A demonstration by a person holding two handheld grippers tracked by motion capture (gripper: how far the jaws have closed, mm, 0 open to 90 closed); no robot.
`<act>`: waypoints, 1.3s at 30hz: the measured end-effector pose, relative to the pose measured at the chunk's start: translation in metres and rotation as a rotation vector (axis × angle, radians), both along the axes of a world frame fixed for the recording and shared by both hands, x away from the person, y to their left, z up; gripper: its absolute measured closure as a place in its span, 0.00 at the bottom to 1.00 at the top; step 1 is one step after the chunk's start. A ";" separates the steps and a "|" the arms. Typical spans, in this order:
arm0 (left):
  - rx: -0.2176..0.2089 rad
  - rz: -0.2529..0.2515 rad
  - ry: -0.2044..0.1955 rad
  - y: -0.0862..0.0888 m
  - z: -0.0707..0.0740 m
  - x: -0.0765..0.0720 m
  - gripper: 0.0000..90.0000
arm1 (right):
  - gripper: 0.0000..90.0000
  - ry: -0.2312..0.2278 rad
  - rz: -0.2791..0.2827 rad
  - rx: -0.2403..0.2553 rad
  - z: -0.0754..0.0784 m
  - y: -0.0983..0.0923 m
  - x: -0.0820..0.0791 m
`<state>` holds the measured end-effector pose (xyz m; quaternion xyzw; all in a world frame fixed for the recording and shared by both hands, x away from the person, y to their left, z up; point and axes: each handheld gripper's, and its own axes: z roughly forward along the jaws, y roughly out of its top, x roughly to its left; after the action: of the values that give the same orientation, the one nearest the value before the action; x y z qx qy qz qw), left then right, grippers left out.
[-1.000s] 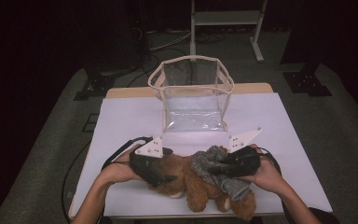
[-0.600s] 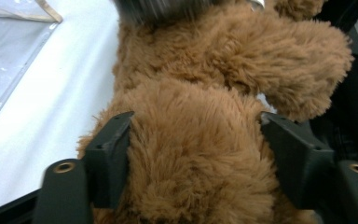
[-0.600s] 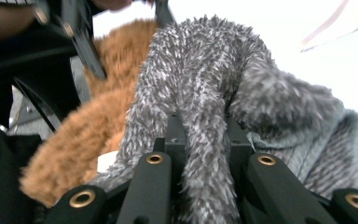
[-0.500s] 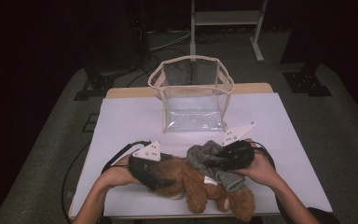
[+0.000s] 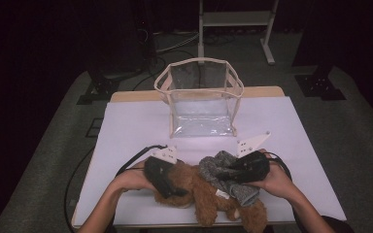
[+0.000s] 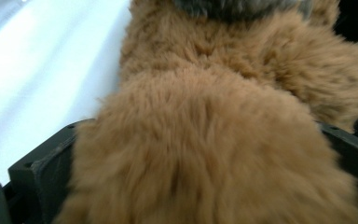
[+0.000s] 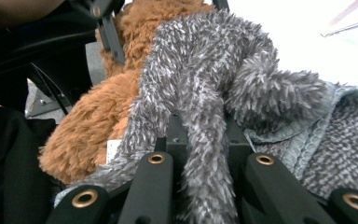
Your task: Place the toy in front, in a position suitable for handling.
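A brown plush toy (image 5: 209,206) lies at the near edge of the white table (image 5: 126,131). A grey fuzzy knit cloth (image 5: 218,170) is bunched over its upper part. My left gripper (image 5: 175,187) comes in from the left and is shut on the toy; brown fur (image 6: 205,140) bulges between its black fingers (image 6: 46,163). From the right, my right gripper (image 5: 228,170) is shut on the grey cloth (image 7: 205,93), and a fuzzy strand runs down between its fingers (image 7: 154,186). The toy's fur (image 7: 93,121) shows behind the cloth.
A clear plastic bag with cream trim (image 5: 201,97) stands open at the middle back of the table. Cables trail from both grippers. A metal stand (image 5: 233,19) and dark floor lie beyond the table's far edge.
The right gripper shifted slightly up and back again with the grey cloth, which now sits a little more bunched over the toy. The left gripper has hardly moved.
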<state>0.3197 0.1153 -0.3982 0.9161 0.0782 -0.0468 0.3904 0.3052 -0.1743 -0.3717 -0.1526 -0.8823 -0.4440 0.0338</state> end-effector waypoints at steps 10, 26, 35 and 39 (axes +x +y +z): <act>-0.021 0.112 -0.148 0.000 0.023 0.008 0.46 | 0.85 0.018 -0.056 0.048 0.008 -0.014 0.025; -0.044 0.157 -0.287 0.009 0.028 0.037 0.36 | 0.85 -0.010 -0.111 -0.003 0.017 -0.008 0.074; -0.011 0.095 -0.241 0.018 0.031 0.013 0.11 | 0.86 -0.079 0.014 -0.027 0.011 0.012 0.023; 0.030 0.077 -0.243 0.014 0.023 0.008 0.18 | 0.86 -0.098 0.023 0.011 0.021 0.006 0.012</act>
<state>0.3273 0.1293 -0.3750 0.9171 0.0661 0.0808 0.3848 0.3173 -0.1683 -0.3510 -0.1205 -0.8820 -0.4556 -0.0037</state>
